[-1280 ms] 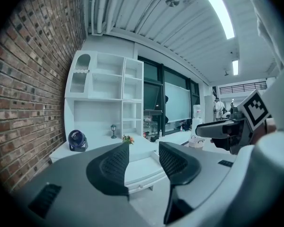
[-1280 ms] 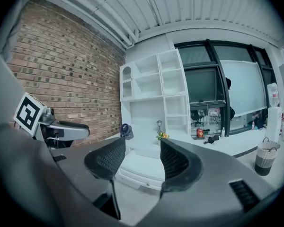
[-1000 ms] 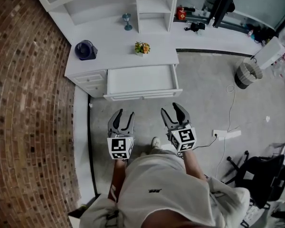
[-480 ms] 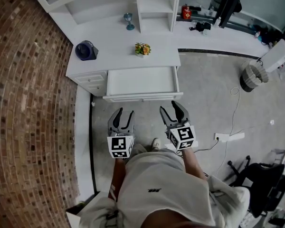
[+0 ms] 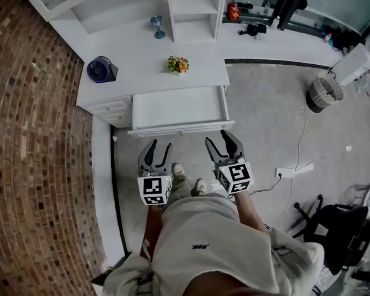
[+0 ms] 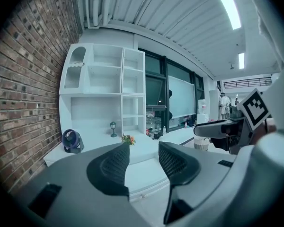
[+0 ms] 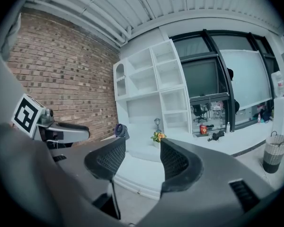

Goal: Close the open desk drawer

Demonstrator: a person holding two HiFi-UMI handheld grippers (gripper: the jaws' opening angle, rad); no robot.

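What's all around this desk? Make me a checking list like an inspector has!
Surface: white desk top, mostly bare.
Job's things: drawer pulled out, nothing seen inside.
Clutter: blue fan, flower pot and a small lamp-like ornament on the desk.
Grippers: left gripper and right gripper short of the drawer front, jaws apart, nothing between.
Cables: white cable and power strip on the floor.
Surroundings: brick wall, waste basket, black chair.
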